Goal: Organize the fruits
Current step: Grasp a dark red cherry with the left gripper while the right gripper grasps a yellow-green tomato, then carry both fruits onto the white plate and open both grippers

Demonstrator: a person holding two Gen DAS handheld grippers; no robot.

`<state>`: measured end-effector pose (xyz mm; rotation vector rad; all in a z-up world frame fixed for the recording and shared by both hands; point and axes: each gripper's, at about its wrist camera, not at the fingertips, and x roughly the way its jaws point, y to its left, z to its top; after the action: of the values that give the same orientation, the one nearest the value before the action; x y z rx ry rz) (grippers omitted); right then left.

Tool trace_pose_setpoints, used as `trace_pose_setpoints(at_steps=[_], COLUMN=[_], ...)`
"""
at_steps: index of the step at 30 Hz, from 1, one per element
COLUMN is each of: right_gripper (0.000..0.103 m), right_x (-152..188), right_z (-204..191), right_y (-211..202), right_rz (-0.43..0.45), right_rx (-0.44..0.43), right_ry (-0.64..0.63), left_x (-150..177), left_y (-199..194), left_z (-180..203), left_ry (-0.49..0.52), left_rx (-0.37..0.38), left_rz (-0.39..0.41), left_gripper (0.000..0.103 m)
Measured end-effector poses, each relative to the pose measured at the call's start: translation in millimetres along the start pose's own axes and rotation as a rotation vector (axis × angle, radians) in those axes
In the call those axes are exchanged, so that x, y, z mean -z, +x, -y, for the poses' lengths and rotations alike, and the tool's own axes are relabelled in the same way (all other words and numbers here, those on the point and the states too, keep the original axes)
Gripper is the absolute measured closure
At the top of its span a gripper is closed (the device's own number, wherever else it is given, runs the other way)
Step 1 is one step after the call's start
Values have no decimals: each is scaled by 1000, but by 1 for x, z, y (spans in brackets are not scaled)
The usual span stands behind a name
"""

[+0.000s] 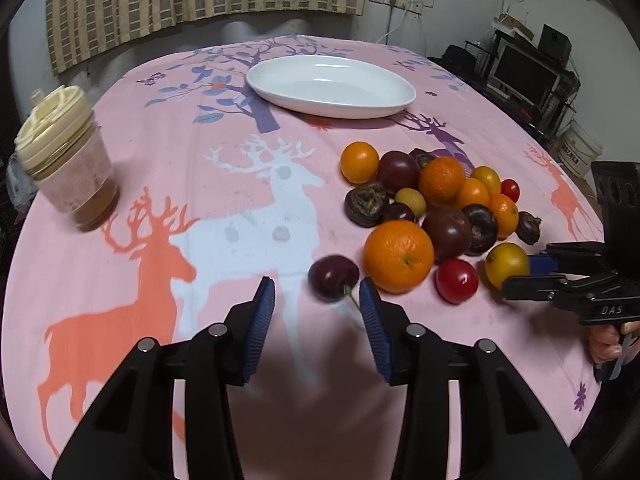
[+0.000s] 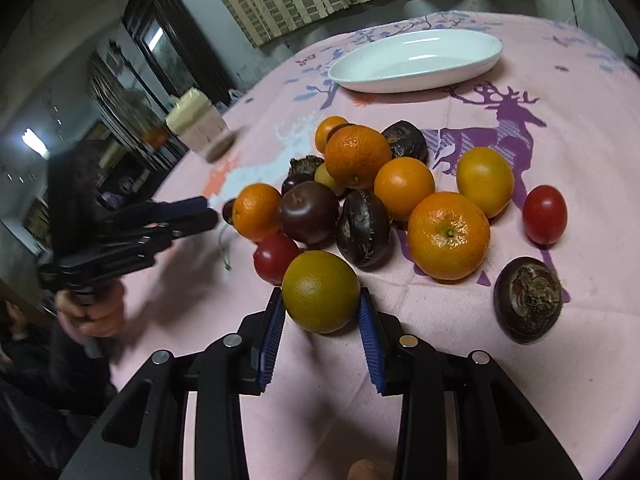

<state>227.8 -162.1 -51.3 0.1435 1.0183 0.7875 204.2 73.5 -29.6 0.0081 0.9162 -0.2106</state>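
Observation:
A pile of fruit lies on the pink tablecloth: oranges (image 1: 399,255), dark plums (image 1: 447,232), red tomatoes (image 1: 456,280), water chestnuts (image 1: 365,204). A dark cherry (image 1: 333,277) with a stem sits just ahead of my open left gripper (image 1: 317,294), near its right fingertip. My right gripper (image 2: 321,304) has its pads on both sides of a yellow-green citrus (image 2: 321,291); the same fruit (image 1: 507,265) and the right gripper (image 1: 532,272) show in the left wrist view. A white oval plate (image 1: 332,86) stands empty at the far side and also shows in the right wrist view (image 2: 416,60).
A lidded jar (image 1: 70,168) with brown contents stands at the left of the table. The table's right edge drops off toward shelves and buckets. A lone water chestnut (image 2: 528,300) and a red tomato (image 2: 545,214) lie to the right of the pile.

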Motion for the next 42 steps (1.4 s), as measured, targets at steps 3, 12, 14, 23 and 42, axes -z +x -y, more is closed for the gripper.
trace_pose_setpoints(at_steps=[3,12,14,23,42], right_gripper=[66,66,66,66,58], right_x=[-1,-1,-1,-49,-232], right_z=[0,1,1,-6,73], right_y=[0,-1,-2,-42,79], right_rz=[-3,-3,-3,88,5], right_rx=[-11,-12,-13,13,349], right_ry=[6,-1,2,-57,53], left_x=[-5,-3,-3,-31,-229], left_y=[10,24,24,-11,159], left_z=[-1,7,6,-8,-3], left_ry=[22,81,76,80,-14], left_rx=[4,28,54,75,-86], left_rz=[-11,-29,-32,31,-89], left_gripper=[61,70,75,77,36])
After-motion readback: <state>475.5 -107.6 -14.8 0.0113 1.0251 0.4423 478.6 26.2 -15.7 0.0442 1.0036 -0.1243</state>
